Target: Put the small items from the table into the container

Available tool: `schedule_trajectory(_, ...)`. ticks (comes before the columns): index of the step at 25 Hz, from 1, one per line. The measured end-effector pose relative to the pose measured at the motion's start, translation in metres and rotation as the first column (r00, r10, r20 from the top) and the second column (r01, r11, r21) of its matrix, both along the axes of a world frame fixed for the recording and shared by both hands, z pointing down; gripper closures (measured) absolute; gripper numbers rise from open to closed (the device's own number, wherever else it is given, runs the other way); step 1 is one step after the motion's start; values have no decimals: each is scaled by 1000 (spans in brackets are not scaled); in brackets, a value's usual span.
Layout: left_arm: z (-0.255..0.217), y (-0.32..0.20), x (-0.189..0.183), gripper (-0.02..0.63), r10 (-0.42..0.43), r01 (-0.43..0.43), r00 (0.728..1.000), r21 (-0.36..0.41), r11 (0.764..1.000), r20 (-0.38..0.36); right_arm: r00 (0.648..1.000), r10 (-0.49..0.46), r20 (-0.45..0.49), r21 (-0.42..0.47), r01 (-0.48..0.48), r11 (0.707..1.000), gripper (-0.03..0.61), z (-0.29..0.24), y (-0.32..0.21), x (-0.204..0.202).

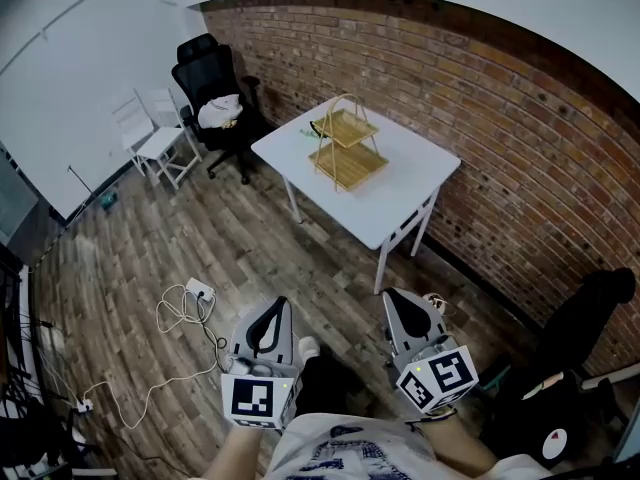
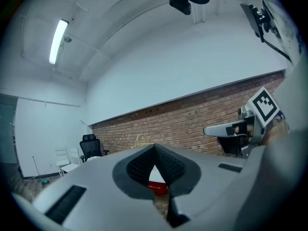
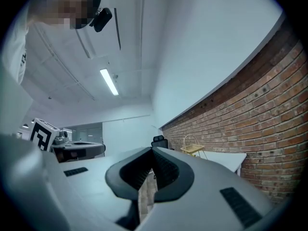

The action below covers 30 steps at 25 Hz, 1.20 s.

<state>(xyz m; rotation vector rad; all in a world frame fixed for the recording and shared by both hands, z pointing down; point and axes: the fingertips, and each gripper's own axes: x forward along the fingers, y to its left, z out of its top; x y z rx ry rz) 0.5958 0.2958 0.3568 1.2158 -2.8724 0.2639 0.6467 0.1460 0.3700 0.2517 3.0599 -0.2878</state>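
Both claws are clenched on nothing. The left gripper [image 1: 279, 310] shows its jaws pressed tip to tip in its own view, and the right gripper [image 1: 396, 302] is the same, pads together with only air around them. They sit low in front of the person, side by side, pointing level toward the white table [image 1: 405, 203]. The table stands well apart from them across the wooden floor [image 1: 200, 238], against the brick wall [image 1: 480, 118].

On the table is the container, a two-tier bamboo basket [image 1: 346, 150] with a hoop handle. The small items are hard to make out from here. A dark and green speck [image 1: 312, 129] just beside the basket's far left corner is probably one of them (too small to name).

The step in hand looks like the approach, with nothing picked yet. To do it well:
- Come up square to the near edge of the table, so both grippers can reach the basket.
- Step clear of the white cable [image 1: 185, 313] looped on the floor to the left.
- Spread the jaws before reaching over the tabletop, not above the item.
- Come in low and level, so the basket's handle is not knocked
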Motion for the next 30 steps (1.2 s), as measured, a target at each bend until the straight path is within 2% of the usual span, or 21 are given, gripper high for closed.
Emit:
schedule_trajectory(5,2,-9,-104,565,33,-33,999,24,999,-2,998,53,-16,9,-53,999,560,3,-10,-94)
schedule_trajectory(12,-9,1,-270,565,82,-82,997,14,997,-10,997,78,-6,44,-78,996,560,-20,5,-264)
schedule_trajectory(16,-9,8,-345,565,98,-98,995,22,995,-11,996,90,-7,55,-90,994,560,-25,17,-338)
schedule_trajectory(21,-7,8,-397,565,124,-122,992,50,991,-33,992,118,-36,71,-115,991,560,-24,20,-384)
schedule_trajectory(30,-1,13,-456,565,109,-106,992,65,992,-58,986,160,-46,76,-156,985,560,-26,10,-428)
